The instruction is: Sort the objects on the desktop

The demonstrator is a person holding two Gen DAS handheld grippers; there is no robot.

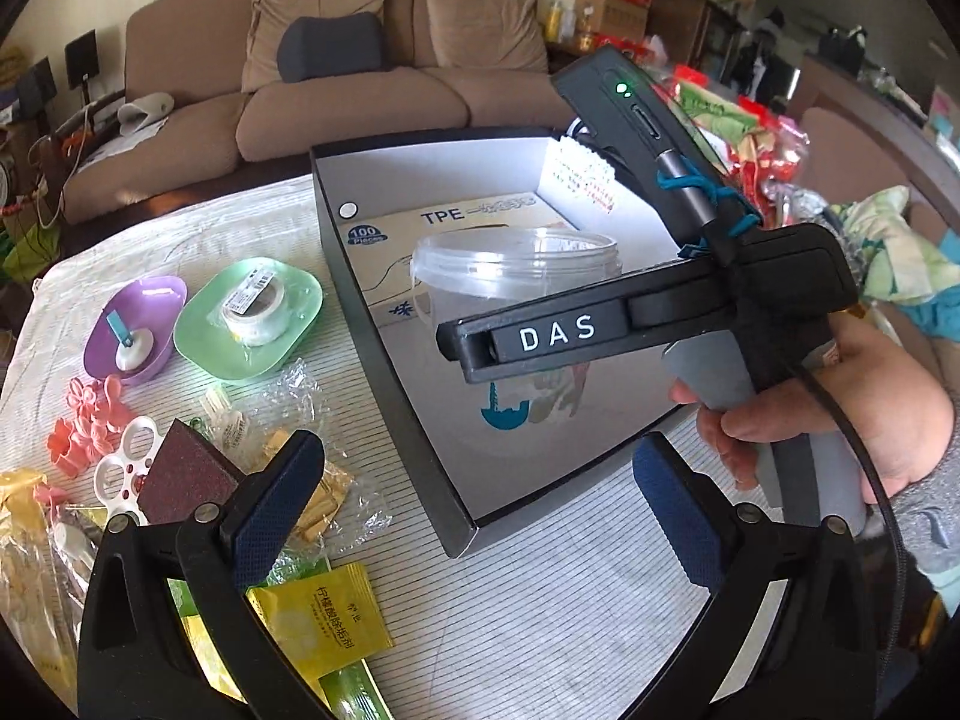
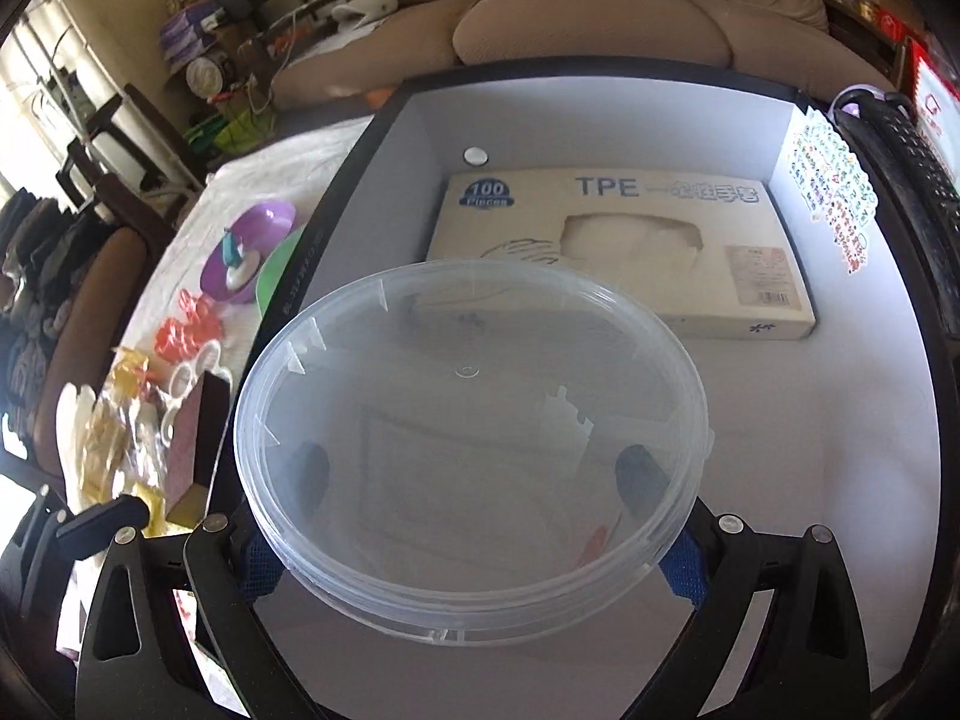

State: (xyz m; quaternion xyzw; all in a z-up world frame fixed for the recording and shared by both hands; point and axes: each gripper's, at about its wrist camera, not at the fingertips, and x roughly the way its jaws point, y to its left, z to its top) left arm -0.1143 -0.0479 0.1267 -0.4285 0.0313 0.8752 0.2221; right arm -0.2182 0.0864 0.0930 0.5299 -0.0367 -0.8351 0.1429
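Note:
A clear round plastic tub (image 2: 474, 438) with its lid on sits between the fingers of my right gripper (image 2: 477, 474), which is shut on it. The tub (image 1: 516, 276) hangs over the white inside of a dark open box (image 1: 384, 372), in front of a flat TPE glove carton (image 2: 630, 240). In the left wrist view the right gripper (image 1: 474, 354) reaches in from the right, held by a hand (image 1: 840, 414). My left gripper (image 1: 474, 474) is open and holds nothing, above the box's near corner.
Left of the box on the striped cloth lie a purple dish (image 1: 135, 330), a green dish (image 1: 198, 330) holding a tape roll (image 1: 252, 306), pink clips (image 1: 84, 426), a maroon block (image 1: 186, 474) and a yellow sachet (image 1: 330, 618). A sticker sheet (image 2: 831, 180) leans on the box's right wall.

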